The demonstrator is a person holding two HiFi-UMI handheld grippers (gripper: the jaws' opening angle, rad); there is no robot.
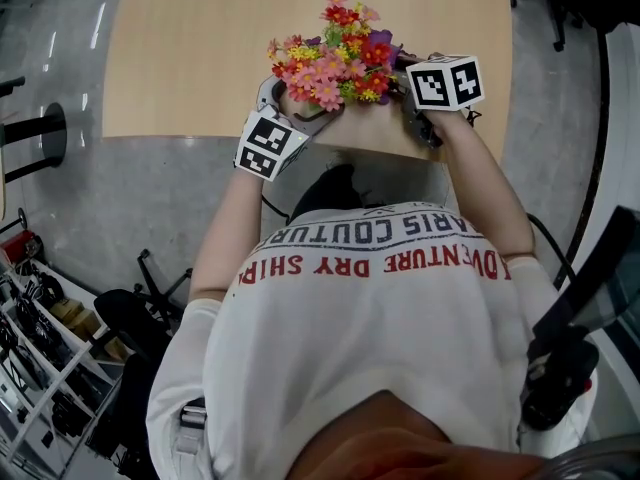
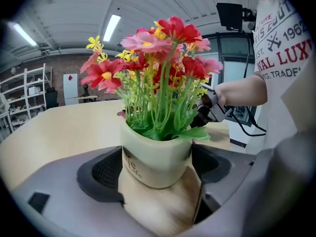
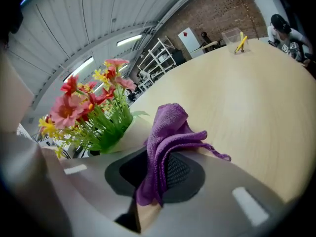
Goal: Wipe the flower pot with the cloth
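Though blooms (image 1: 335,53) hide pot (image 2: 153,154) from above, L tongs (image 2: 158,171) clamp it; R tongs (image 3: 158,172) pinch cloth (image 3: 170,127), maybe touching.

The left forearm (image 1: 225,223) and right forearm (image 1: 492,183) are stretched forward, with the grippers brought close together. The left gripper (image 2: 157,174) is clamped wide around the flower pot (image 2: 154,154). The right gripper (image 3: 158,169) is closed on the cloth (image 3: 168,130).

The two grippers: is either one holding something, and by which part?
The left gripper clamps the flower pot by its two opposite sides. The right gripper pinches the purple cloth at a bunched fold.
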